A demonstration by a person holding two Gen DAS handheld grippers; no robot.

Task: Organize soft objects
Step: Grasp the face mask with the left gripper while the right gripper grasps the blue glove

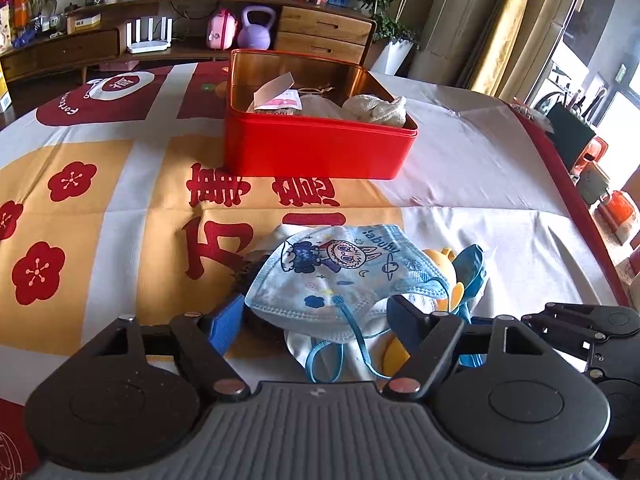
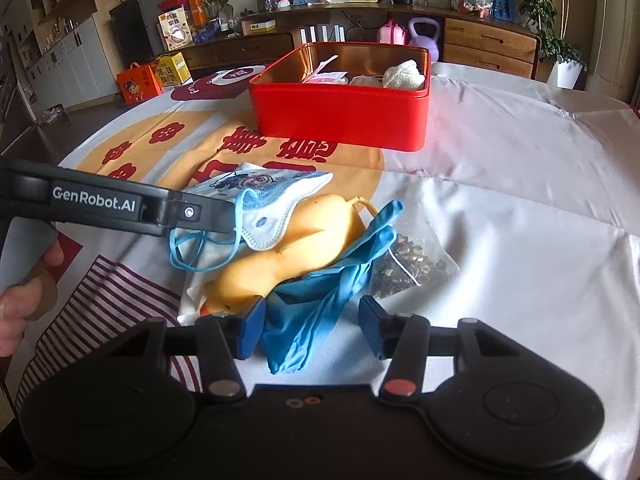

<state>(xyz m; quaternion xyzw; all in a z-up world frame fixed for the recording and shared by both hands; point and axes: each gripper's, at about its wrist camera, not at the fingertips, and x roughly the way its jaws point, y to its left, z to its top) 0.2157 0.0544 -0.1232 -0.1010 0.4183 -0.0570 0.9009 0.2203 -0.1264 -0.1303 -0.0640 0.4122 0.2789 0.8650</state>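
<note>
A blue cartoon face mask (image 1: 344, 272) lies on a pile of soft things between the wide-apart fingers of my open left gripper (image 1: 316, 320); it also shows in the right wrist view (image 2: 264, 208). Under it lies a yellow plush toy (image 2: 288, 256), with a blue rubber glove (image 2: 332, 296) beside it. My right gripper (image 2: 312, 330) is open, its fingers on either side of the glove's cuff. A red tin box (image 1: 316, 148) stands behind the pile, holding cloth pouches (image 1: 376, 108) and a card (image 1: 276, 92). The box also shows in the right wrist view (image 2: 340, 116).
A clear sachet of dried bits (image 2: 412, 268) lies right of the glove. The table wears a white, yellow and red printed cloth (image 1: 100, 208). A wooden sideboard (image 2: 488, 44) with plants, a purple kettlebell (image 1: 256, 28) and boxes stands behind. The table's red edge (image 1: 560, 184) runs on the right.
</note>
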